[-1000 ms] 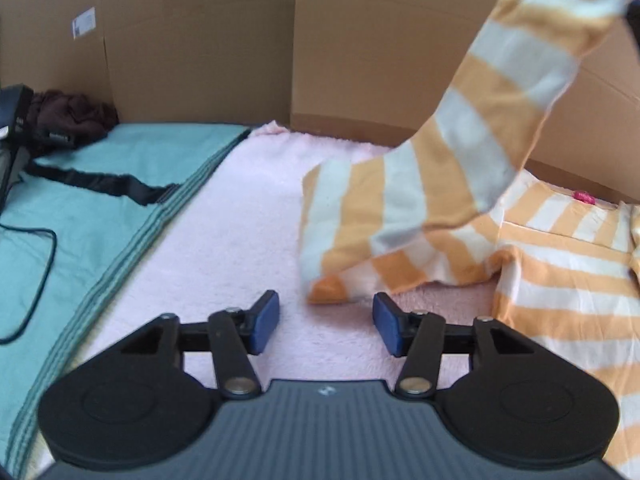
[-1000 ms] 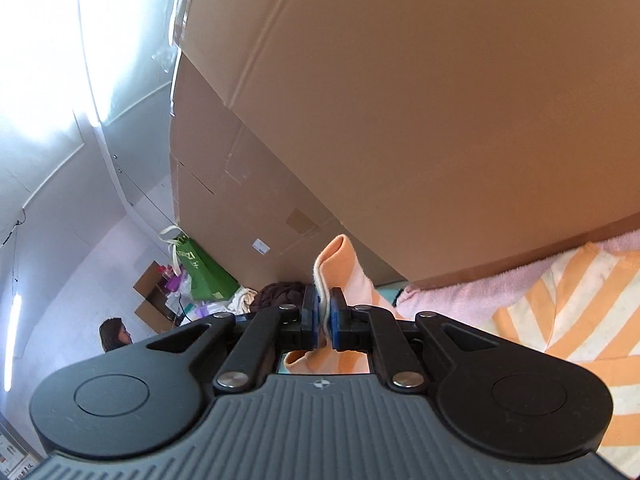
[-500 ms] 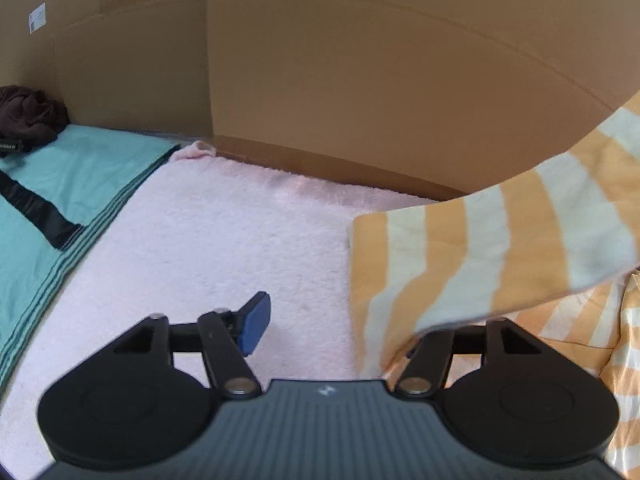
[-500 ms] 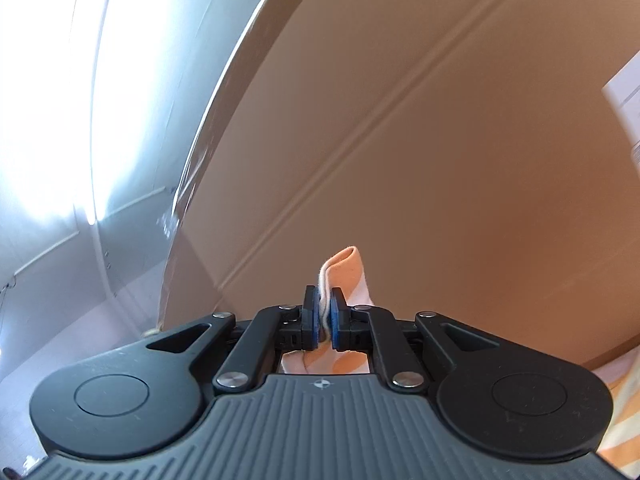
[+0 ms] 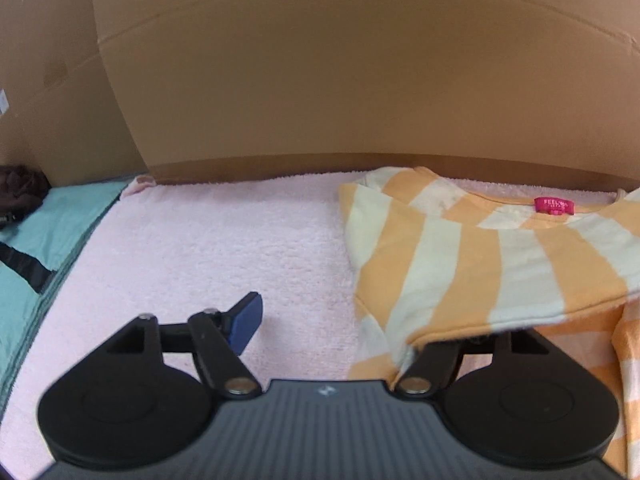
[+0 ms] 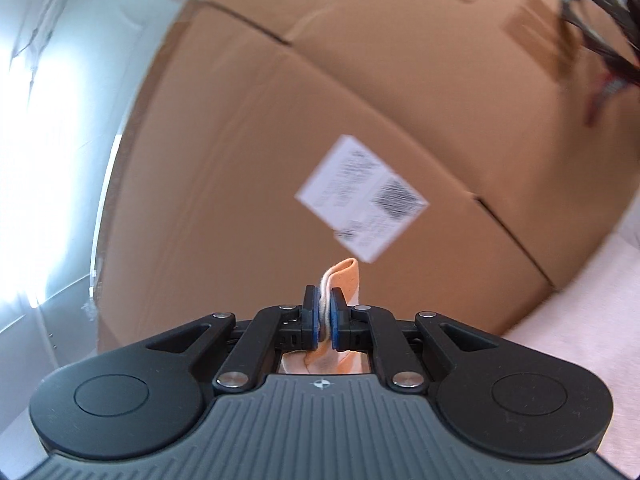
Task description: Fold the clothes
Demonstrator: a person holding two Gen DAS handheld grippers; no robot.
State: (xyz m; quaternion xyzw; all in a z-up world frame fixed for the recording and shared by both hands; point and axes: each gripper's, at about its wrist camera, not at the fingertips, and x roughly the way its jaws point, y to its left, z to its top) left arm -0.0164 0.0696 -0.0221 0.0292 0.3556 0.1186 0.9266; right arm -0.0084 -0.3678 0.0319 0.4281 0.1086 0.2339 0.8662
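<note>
An orange-and-white striped shirt (image 5: 472,256) with a pink neck label (image 5: 554,205) lies on the pink fleece blanket (image 5: 224,256), its sleeve folded across the body. My left gripper (image 5: 332,320) is open and empty low over the blanket; the sleeve's edge drapes over and hides its right finger, while the left blue fingertip (image 5: 248,322) shows. My right gripper (image 6: 325,314) is shut on a fold of the striped shirt (image 6: 344,276) and points up at the cardboard.
A cardboard wall (image 5: 320,80) stands behind the blanket. A teal cloth (image 5: 36,240) with a black strap lies at the left, a dark garment (image 5: 18,188) behind it. A cardboard box with a white label (image 6: 362,198) fills the right wrist view.
The sleeve held by my right gripper has swung from high in the air over to the right and now lies across the shirt. My left gripper moved forward and right; the right gripper turned rightward.
</note>
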